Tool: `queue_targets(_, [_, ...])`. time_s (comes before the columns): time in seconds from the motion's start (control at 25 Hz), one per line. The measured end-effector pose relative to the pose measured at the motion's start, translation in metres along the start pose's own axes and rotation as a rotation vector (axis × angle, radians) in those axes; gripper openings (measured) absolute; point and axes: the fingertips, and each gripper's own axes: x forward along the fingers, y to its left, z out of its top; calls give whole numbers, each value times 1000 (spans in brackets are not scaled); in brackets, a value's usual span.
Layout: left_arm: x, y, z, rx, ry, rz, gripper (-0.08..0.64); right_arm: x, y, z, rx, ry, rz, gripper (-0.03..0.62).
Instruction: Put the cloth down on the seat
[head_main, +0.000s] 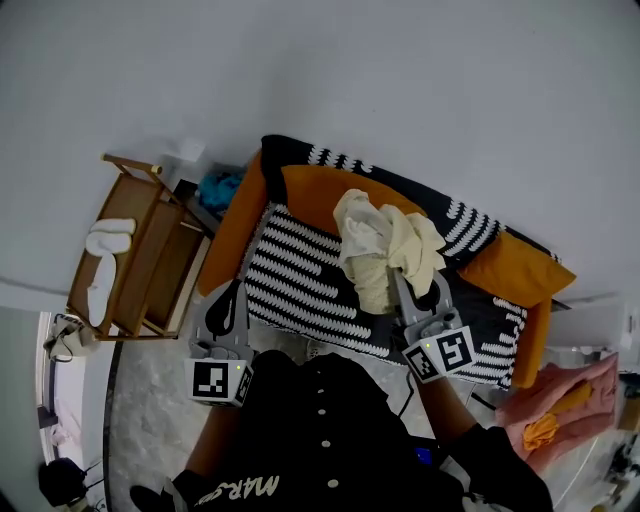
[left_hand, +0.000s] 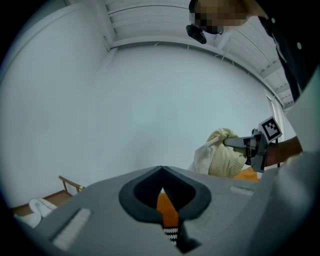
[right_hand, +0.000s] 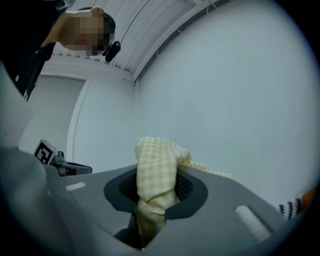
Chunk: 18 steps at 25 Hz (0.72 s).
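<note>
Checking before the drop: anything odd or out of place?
Nothing spilled or damaged. The cloth hangs bunched in the right claw above the striped seat, not yet laid down. A pink fabric heap lies crumpled beside the seat's right end.

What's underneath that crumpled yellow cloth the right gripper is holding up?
Below the cloth, held by the right gripper, lies the black-and-white striped seat, with an orange cushion behind. The patch directly beneath the cloth is covered from view.
</note>
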Motion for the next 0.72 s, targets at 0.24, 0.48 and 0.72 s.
queue_targets(0.24, [11, 12, -7, -5, 19, -25, 0, 13, 5, -9, 1, 21, -13, 112])
queue_targets(0.48, [19, 27, -8, -24, 30, -50, 0, 26, 11, -12, -12, 55, -21, 112])
queue_targets(0.72, [18, 37, -20, -39, 63, -39, 0, 42, 14, -33, -9, 116, 2, 112])
